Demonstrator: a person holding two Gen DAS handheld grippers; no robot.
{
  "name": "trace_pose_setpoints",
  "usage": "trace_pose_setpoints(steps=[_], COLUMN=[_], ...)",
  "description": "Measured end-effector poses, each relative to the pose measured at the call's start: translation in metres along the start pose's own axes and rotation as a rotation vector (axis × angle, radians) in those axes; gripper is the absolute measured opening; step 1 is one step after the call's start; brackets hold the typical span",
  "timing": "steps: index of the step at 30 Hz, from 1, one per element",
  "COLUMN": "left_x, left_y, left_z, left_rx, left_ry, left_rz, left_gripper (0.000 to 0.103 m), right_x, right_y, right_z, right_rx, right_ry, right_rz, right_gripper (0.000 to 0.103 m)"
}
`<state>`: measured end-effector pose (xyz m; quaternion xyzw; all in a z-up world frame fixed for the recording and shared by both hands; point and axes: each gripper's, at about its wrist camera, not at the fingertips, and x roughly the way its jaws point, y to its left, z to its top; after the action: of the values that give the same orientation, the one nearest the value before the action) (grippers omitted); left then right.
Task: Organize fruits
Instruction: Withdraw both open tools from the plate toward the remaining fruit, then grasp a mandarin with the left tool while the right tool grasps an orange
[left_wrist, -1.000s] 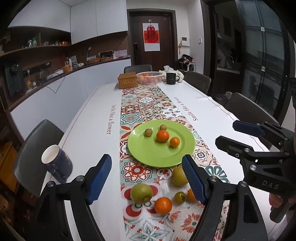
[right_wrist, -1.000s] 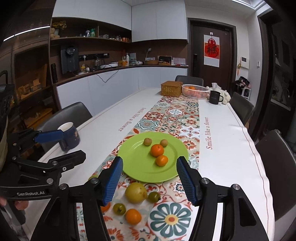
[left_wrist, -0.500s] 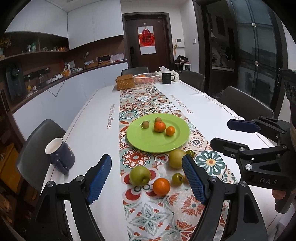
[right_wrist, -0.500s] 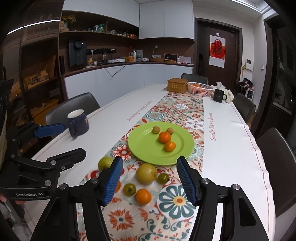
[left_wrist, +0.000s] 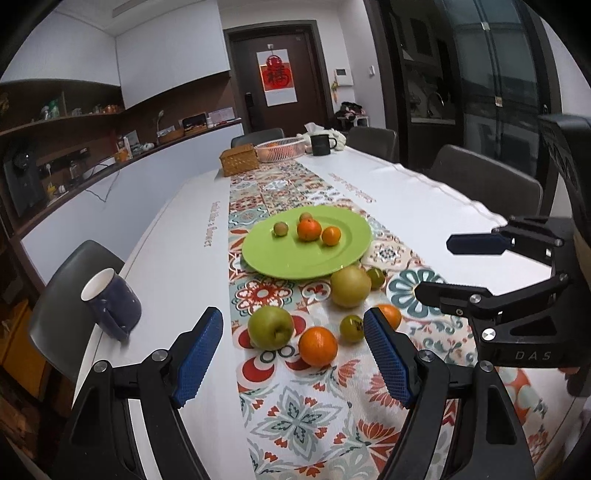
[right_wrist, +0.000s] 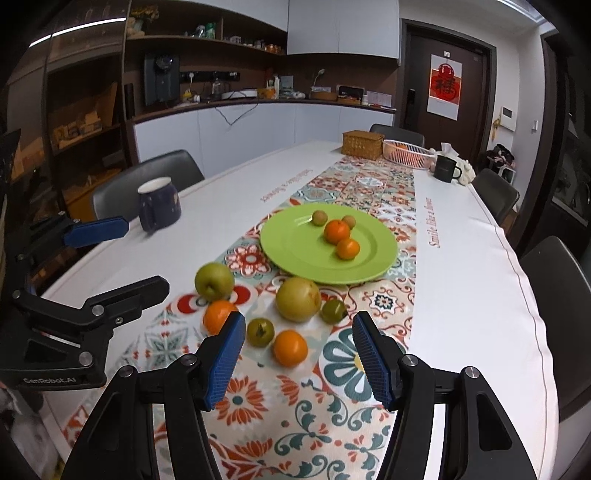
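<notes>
A green plate (left_wrist: 288, 258) (right_wrist: 295, 251) on the patterned runner holds two oranges (left_wrist: 309, 229) and two small brownish fruits (left_wrist: 280, 228). In front of it lie a green apple (left_wrist: 270, 327) (right_wrist: 214, 281), a yellow pear (left_wrist: 350, 287) (right_wrist: 298, 299), several oranges (left_wrist: 318, 346) (right_wrist: 290, 347) and small green fruits (left_wrist: 351, 328) (right_wrist: 260, 332). My left gripper (left_wrist: 295, 362) is open and empty, just short of the loose fruit. My right gripper (right_wrist: 299, 363) is open and empty, close behind an orange. Each gripper shows in the other's view (left_wrist: 439, 267) (right_wrist: 142, 254).
A dark blue mug (left_wrist: 110, 304) (right_wrist: 159, 208) stands on the white cloth at the left. A wicker box (left_wrist: 239, 159), a pink basket (left_wrist: 282, 148) and a black mug (left_wrist: 320, 145) stand at the far end. Grey chairs (left_wrist: 484, 181) line both sides.
Both grippers have pulled back from the plate toward the near end of the table, so the loose fruit now lies ahead of the fingers. Both stay open and empty.
</notes>
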<state>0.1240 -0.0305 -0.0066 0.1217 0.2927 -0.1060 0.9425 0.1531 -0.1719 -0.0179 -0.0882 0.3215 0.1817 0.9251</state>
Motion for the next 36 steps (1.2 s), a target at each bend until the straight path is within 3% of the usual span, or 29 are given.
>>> trace_pose_setpoints(steps=[6, 20, 36], left_x=[0.018, 0.068, 0.1], left_y=[-0.006, -0.009, -0.006], left_z=[-0.014, -0.028, -0.031], left_rx=[0.049, 0.049, -0.041], left_ry=[0.037, 0.142, 0.219], left_rz=[0.004, -0.091, -0.16], left_gripper=[0.078, 0.058, 0.044], right_x=[0.014, 0.061, 0.097], right_y=[0.006, 0.001, -0.002], right_z=[-0.011, -0.021, -0.024], right_rx=[-0.051, -0.044, -0.003], right_ry=[0.03, 0.142, 0.216], right_rz=[-0.01, 0.058, 0.117], right_gripper=[0.061, 0.06, 0.041])
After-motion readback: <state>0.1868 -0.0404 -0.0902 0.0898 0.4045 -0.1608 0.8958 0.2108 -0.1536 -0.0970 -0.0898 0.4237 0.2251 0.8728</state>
